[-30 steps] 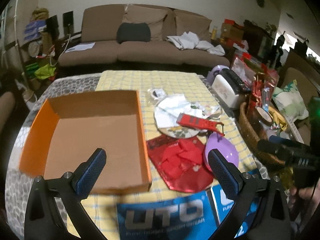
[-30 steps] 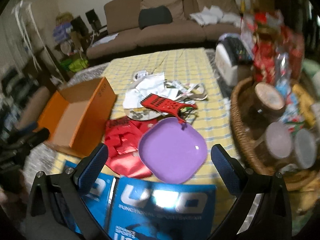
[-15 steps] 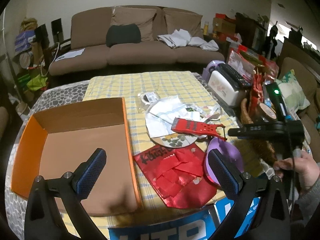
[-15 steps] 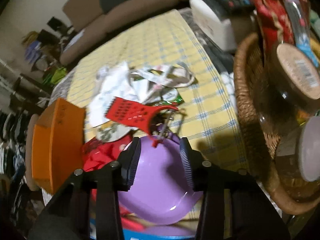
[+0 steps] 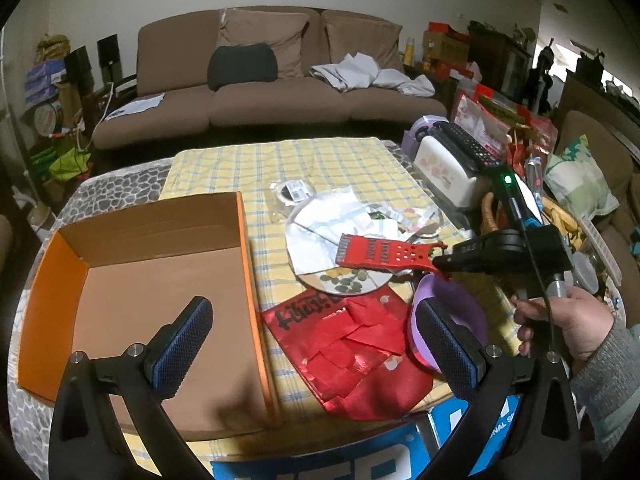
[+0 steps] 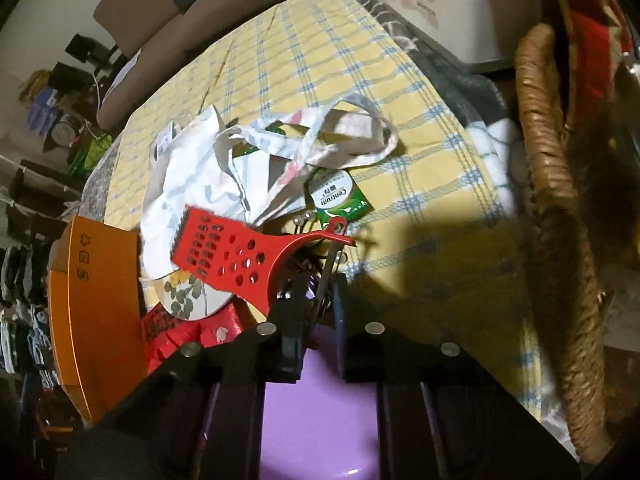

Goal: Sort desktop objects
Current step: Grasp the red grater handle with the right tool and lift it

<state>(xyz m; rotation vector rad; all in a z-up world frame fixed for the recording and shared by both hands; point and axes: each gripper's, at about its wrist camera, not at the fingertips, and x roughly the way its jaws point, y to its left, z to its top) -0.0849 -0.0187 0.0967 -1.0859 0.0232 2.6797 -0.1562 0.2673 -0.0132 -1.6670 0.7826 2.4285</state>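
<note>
Since a second ago the right tongs [image 6: 316, 304] have dropped from a wide-open hover to the far rim of the purple plate [image 6: 312, 408], their jaws now drawn close together at the handle end of the red grater [image 6: 224, 256]; whether they actually pinch the handle or the plate rim I cannot tell. The left tongs [image 5: 312, 344] hang wide open and empty over the near edge of the counter [image 5: 320, 168], which has slid slightly in their view.

Sorting looks barely begun: the orange box [image 5: 132, 264], at nine o'clock from the grater, holds nothing, while the grater, plate, red foil bag [image 5: 352, 344], floral dish [image 5: 344, 280] and white cloth bag [image 6: 248, 160] all lie heaped at the counter's centre.

Readable writing: "Centrum" on the green packet [image 6: 340, 196], at one o'clock from the grater's handle. Script on the foil bag is illegible.
</note>
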